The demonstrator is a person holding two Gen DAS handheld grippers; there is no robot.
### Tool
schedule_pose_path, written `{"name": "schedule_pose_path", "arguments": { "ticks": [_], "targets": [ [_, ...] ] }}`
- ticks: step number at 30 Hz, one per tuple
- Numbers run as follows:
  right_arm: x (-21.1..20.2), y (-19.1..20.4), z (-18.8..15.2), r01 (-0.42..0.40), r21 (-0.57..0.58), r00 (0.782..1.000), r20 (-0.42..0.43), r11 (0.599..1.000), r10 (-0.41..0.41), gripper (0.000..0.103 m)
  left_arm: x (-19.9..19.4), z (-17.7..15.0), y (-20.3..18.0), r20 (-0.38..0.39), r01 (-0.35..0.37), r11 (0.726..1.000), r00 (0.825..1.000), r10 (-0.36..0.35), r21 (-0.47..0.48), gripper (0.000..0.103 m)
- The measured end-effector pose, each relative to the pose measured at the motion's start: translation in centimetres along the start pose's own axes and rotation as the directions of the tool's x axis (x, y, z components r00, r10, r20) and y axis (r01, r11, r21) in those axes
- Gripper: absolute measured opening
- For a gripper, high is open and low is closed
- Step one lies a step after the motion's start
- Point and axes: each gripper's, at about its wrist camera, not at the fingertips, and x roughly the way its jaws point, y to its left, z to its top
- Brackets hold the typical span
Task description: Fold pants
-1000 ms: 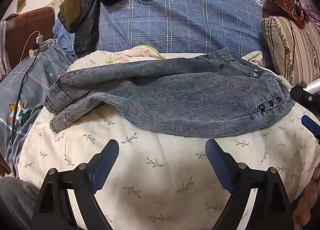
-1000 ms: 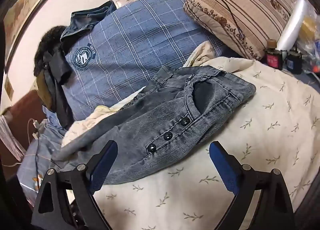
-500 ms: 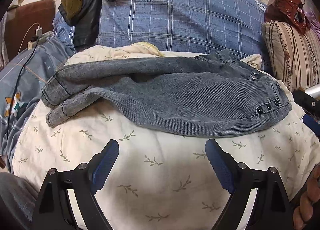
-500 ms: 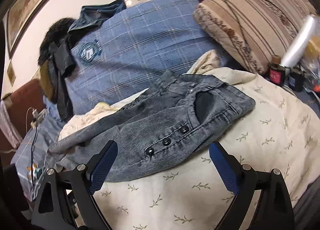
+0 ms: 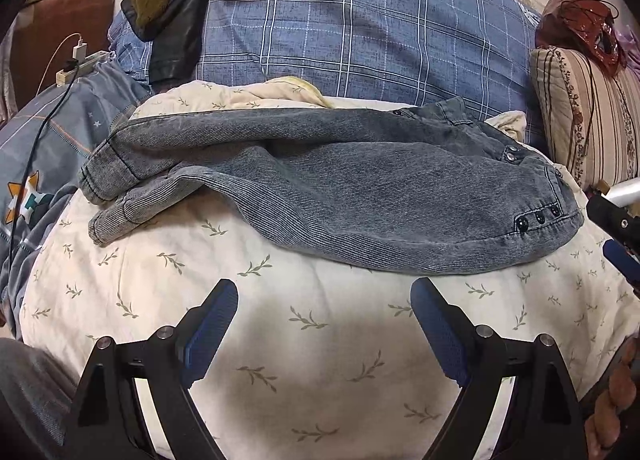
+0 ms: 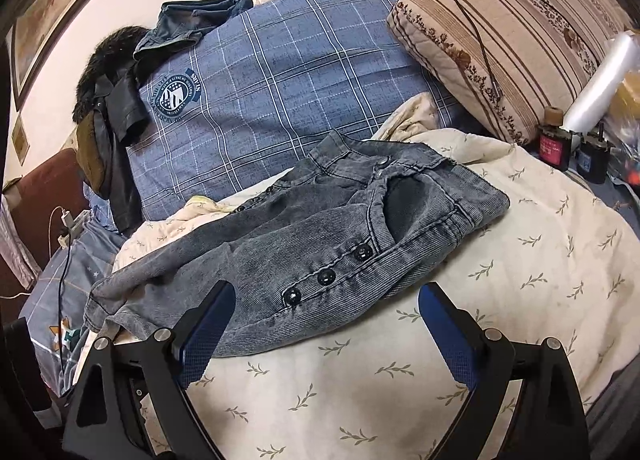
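A pair of grey washed-denim pants (image 5: pixel 360 196) lies across a cream leaf-print quilt (image 5: pixel 280 340) on a bed, already doubled lengthwise with one leg stacked on the other. Its long axis runs crosswise to the left gripper's view: the hems (image 5: pixel 116 196) point toward the side of the quilt where a charger cable (image 5: pixel 44 128) trails, and the buttoned waistband (image 6: pixel 424 196) points toward the striped cushion (image 6: pixel 512 40). A blue plaid pillow (image 5: pixel 360 28) sits just behind the pants.

The left gripper (image 5: pixel 324 324) hovers over bare quilt on the near side of the pants, fingers spread wide and holding nothing. The right gripper (image 6: pixel 326 324) hangs close over the button row (image 6: pixel 326 278) near the waistband, fingers likewise wide and empty.

The fold across the length appears to be the step in hand, with no grasp yet made. The next move likely calls for each gripper to pinch both layers at one end and carry it over to meet the other, keeping the legs aligned.
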Motion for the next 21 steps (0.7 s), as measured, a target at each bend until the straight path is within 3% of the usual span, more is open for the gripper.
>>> {"name": "schedule_pose_path", "arguments": {
  "ticks": [21],
  "targets": [
    [0.15, 0.77, -0.19, 0.037, -0.054, 0.999, -0.012, 0.998, -0.038, 0.094, 0.18, -0.03, -0.08, -0.009, -0.003, 1.000, 1.000, 0.003, -0.002, 0.089]
  ]
}}
